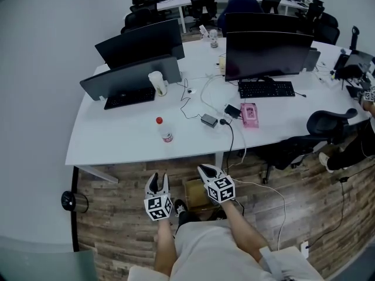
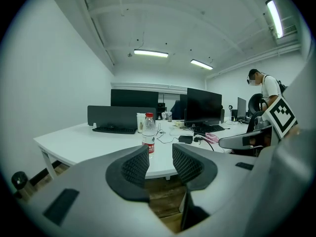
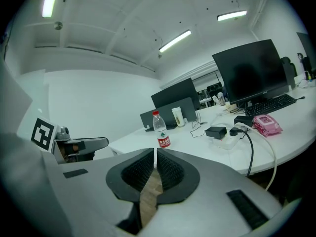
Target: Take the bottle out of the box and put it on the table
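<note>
The water bottle stood upright on the desk at twelve o'clock of the left gripper, its jaws part-open and empty, the right gripper closed on nothing; a stray forward swing could have toppled it.

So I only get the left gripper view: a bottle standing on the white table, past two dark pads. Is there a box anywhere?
Observer: Yes. The head view shows what looks like a brown cardboard box on the wooden floor by the person's feet, roughly between the left tool and the right tool.
Visitor: And is that other tool holding anything?
Observer: No. The right gripper view shows its jaws together with nothing between them.
</note>
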`<action>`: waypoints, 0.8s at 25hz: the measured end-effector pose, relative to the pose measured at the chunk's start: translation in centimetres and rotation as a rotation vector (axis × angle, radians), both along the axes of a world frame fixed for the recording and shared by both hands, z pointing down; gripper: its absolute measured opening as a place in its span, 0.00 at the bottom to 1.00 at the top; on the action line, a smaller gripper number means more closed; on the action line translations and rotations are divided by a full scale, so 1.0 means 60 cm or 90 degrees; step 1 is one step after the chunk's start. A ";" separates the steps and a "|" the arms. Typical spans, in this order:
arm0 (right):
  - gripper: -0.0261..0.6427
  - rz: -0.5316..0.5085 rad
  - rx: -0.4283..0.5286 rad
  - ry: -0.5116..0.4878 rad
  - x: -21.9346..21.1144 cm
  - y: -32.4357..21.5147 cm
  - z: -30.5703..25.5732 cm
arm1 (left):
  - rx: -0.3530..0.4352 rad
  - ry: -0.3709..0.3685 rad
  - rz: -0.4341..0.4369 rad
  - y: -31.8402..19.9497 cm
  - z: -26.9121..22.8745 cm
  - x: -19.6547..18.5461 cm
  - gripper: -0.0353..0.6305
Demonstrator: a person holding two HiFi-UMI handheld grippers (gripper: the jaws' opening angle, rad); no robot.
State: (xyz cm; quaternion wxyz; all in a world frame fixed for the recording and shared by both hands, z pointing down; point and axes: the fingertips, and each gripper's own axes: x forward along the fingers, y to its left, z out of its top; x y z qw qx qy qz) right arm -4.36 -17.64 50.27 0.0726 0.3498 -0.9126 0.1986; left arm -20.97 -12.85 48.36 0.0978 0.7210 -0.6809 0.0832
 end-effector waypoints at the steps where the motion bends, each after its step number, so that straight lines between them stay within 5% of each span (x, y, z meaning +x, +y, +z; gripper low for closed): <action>1: 0.10 -0.001 0.000 0.000 0.000 0.000 0.000 | -0.001 0.000 0.000 -0.001 0.000 0.000 0.28; 11: 0.10 -0.027 0.002 0.000 -0.008 0.004 0.005 | 0.018 0.018 0.016 -0.008 -0.003 0.009 0.09; 20: 0.10 -0.041 0.007 -0.006 -0.015 0.005 0.002 | 0.017 0.024 0.032 -0.012 -0.006 0.012 0.08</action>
